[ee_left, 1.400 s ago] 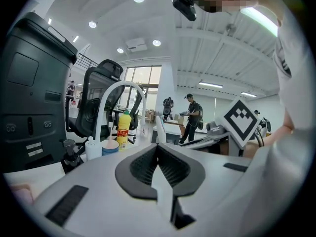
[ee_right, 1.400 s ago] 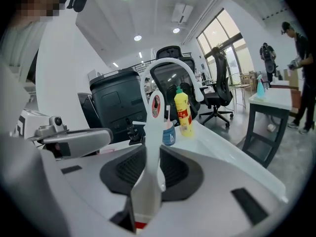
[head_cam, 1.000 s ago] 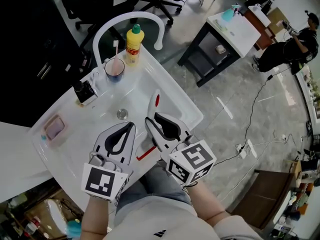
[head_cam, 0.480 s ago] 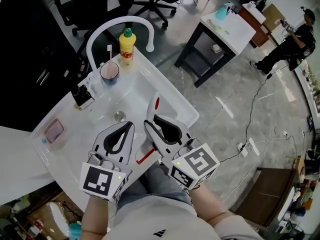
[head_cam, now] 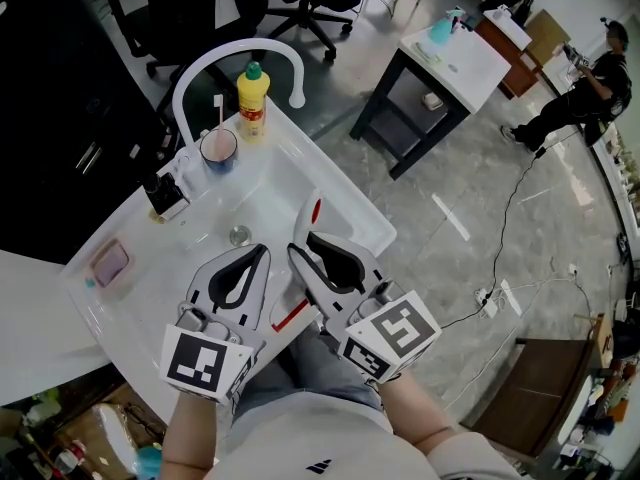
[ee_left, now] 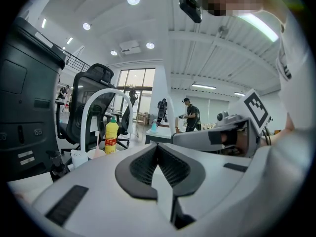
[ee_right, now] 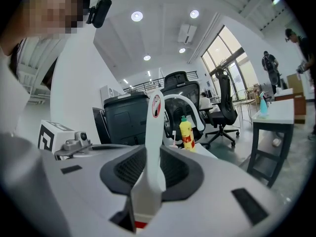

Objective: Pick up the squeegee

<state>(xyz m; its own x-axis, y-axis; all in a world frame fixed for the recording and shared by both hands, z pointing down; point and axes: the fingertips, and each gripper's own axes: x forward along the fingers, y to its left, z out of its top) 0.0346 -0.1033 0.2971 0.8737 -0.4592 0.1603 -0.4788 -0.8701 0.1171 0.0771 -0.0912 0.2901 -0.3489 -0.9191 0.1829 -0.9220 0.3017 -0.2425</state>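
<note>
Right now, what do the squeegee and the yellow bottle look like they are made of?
The squeegee looks like smooth, glossy white moulded plastic, its red edge perhaps rubber. The yellow bottle looks like shiny plastic: even colour, green cap, red label.

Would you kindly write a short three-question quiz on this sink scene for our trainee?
1. Multiple choice: what is the right gripper shut on?
A) a cup with a toothbrush
B) the white-handled squeegee with a red blade
C) a pink soap bar
2. True or false: the left gripper is shut with nothing between its jaws.
3. Fill in: the yellow plastic bottle at the far end of the white sink has a ___ cap.
Key: 1 B; 2 true; 3 green.
</note>
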